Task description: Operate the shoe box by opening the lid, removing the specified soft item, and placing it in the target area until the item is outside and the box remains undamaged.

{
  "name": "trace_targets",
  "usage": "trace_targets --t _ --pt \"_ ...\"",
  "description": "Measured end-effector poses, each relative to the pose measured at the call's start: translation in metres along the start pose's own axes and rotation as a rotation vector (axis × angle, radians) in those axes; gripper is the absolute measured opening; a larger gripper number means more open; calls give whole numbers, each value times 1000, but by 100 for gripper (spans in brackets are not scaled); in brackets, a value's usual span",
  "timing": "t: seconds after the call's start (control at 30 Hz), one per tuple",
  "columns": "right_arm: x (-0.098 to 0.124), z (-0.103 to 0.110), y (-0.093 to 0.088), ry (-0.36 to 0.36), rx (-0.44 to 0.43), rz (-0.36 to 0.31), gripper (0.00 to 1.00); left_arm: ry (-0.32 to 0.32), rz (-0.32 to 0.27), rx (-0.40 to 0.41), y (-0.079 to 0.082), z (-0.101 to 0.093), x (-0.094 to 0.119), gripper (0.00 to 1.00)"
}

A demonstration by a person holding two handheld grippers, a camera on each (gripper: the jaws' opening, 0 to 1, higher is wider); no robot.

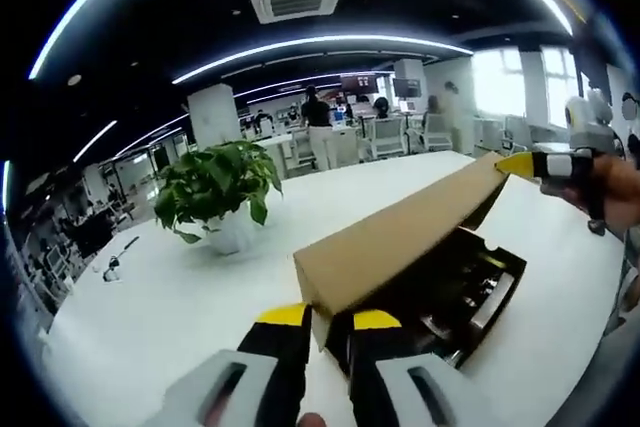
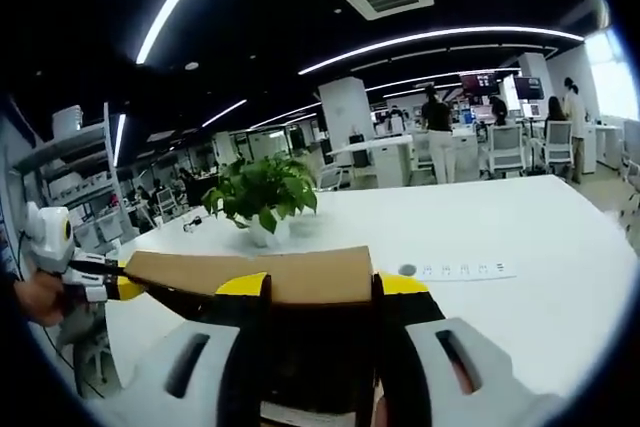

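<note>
On the white table, going left to right in the left gripper view, a potted plant stands toward the far left, and the shoe box lies nearer the right edge, its black base open and its brown cardboard lid raised on edge. The left gripper pinches the lid's near corner, jaws narrowed on the cardboard. At the lid's far corner the right gripper has hold, a hand behind it. Inside the base lie dark contents I cannot make out; the soft item is not distinguishable.

In the right gripper view, the left gripper grips the lid's far left end, the lid runs across, and the right gripper has its jaws fairly wide, straddling the lid's near end.

The lid looks light, thin and fairly stiff, likely to crease under a hard squeeze or twist, so corners held evenly seem wisest. The soft item should yield easily; grasp its middle.
</note>
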State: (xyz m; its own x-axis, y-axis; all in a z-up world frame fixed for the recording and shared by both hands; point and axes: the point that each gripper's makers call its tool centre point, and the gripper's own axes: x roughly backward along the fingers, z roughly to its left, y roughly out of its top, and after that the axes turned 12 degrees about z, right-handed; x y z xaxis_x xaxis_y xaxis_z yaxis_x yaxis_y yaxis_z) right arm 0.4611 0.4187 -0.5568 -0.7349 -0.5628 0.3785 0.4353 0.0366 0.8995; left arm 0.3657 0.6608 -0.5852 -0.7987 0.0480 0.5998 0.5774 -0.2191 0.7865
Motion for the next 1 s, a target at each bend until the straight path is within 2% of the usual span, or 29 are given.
trace_targets --t 0.1,0.43,0.7,1.0 --pt "-1 0 2 2 2 -1 37 14 -1 -14 2 3 -1 7" --pt "-2 4 8 11 -4 -3 38 15 0 -11 7 8 -5 6" --pt "-1 5 10 33 -43 -6 36 7 -1 -5 9 9 -5 6" --pt "-1 11 6 82 -39 20 43 2 -1 1 11 11 -6 6"
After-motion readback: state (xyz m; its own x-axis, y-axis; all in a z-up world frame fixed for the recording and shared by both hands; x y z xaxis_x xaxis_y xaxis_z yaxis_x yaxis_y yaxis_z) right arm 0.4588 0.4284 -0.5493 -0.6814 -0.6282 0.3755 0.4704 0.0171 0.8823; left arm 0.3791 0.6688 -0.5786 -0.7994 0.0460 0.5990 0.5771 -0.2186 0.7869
